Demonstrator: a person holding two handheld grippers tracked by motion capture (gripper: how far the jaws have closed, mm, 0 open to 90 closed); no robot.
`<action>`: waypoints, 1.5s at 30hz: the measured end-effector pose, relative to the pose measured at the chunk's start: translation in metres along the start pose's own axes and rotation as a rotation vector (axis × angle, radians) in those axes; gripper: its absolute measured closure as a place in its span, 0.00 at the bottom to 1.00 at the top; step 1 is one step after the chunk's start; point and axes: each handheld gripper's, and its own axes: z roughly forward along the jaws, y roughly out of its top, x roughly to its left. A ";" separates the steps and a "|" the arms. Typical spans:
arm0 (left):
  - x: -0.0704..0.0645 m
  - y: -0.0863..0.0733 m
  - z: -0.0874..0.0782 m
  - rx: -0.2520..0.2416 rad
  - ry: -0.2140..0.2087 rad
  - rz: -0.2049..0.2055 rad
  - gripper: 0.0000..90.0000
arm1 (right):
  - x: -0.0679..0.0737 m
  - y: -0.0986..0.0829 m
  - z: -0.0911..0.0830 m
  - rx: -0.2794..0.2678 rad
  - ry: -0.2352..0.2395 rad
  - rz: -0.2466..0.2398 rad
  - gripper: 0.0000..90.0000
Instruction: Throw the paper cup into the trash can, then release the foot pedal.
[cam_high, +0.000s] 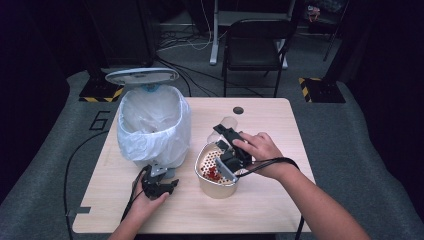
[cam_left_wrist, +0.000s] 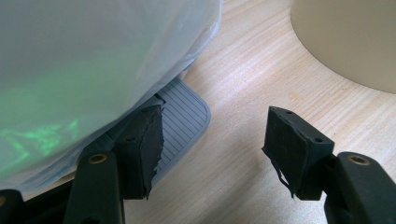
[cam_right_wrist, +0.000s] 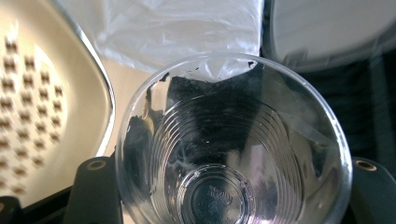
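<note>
Where the clear plastic cup (cam_right_wrist: 233, 154) crowds the right gripper view, hard to make out the 2 jaws behind it: dark, warped shapes through the ribbed wall, tips cut off from sight. Clamped by the right gripper (cam_high: 225, 134) all the same, cup lying on its side above the table (cam_high: 270, 200), mouth toward the bin (cam_high: 152, 125), just beyond the far rim of the beige tub (cam_high: 216, 187). Red bits (cam_high: 214, 172) low inside the tub, too small to tell apart. Bin's base hidden under the bulging white liner (cam_left_wrist: 93, 60); its pedal (cam_left_wrist: 180, 116) half covered.

Left gripper (cam_left_wrist: 212, 140) spread wide, holding nothing, 1 pad over the pedal's edge, the other above bare wood; cannot tell whether touching. Open tabletop between bin and tub, a narrow lane; more free wood near the front edge and the right side. Bin lid (cam_high: 141, 76) standing up at the back, mouth open.

Thin, crinkled film on the liner; ridged grey plastic on the pedal; pale wood grain on the table; perforated floor in the rounded tub; concentric rings on the cup's base.
</note>
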 end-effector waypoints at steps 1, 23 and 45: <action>0.000 0.000 0.000 0.001 0.001 0.002 0.41 | -0.006 -0.002 0.001 -0.005 0.024 0.054 0.39; 0.002 0.001 0.000 0.005 -0.006 0.002 0.41 | -0.054 -0.043 0.017 -0.159 0.340 0.899 0.39; 0.001 0.001 0.000 0.011 0.000 -0.029 0.41 | -0.116 -0.019 0.034 -0.193 0.468 1.211 0.39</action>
